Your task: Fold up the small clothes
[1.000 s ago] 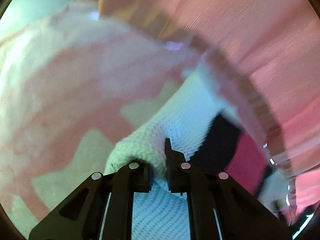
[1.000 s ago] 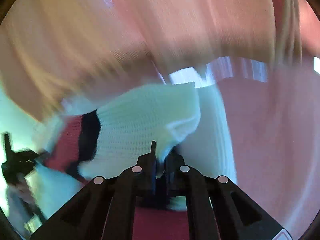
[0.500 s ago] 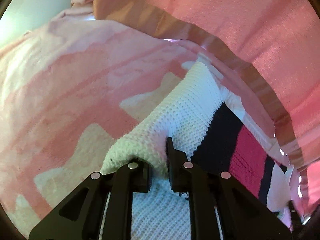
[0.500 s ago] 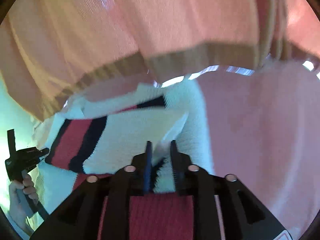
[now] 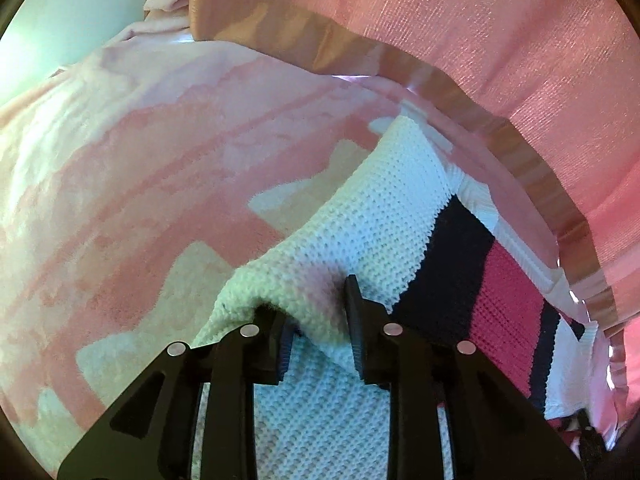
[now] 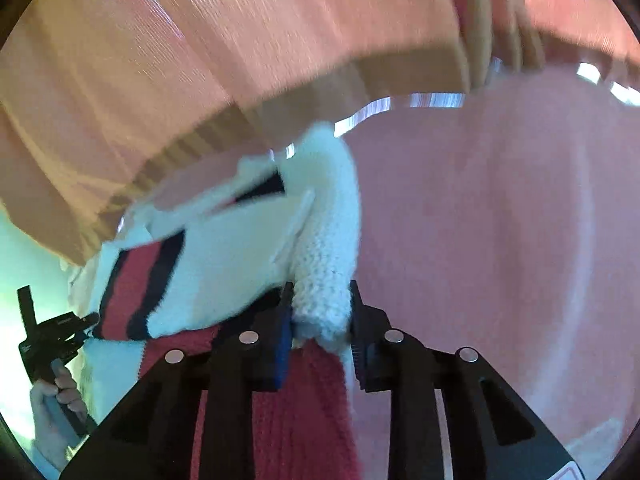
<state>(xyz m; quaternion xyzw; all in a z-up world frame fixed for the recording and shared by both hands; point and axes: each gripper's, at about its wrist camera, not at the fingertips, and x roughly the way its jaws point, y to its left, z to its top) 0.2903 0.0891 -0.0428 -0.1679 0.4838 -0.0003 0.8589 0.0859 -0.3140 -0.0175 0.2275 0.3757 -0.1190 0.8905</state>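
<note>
A small white knit sweater with navy and red stripes lies stretched over a pink blanket. My left gripper has a thick white fold of it between its fingers, which stand a little apart. In the right wrist view the sweater is bunched, and my right gripper holds a rolled white edge between its fingers, also slightly parted. The left gripper and the hand holding it show at the far left of that view.
A pink and cream patterned fleece blanket covers the surface. A pink-orange curtain with a striped hem hangs close above the sweater's far edge; it also shows in the right wrist view.
Both grippers' fingers have parted a little around the knit. The sweater has settled flatter on the blanket and stretched out in the left view. The right view is still blurred by motion.
</note>
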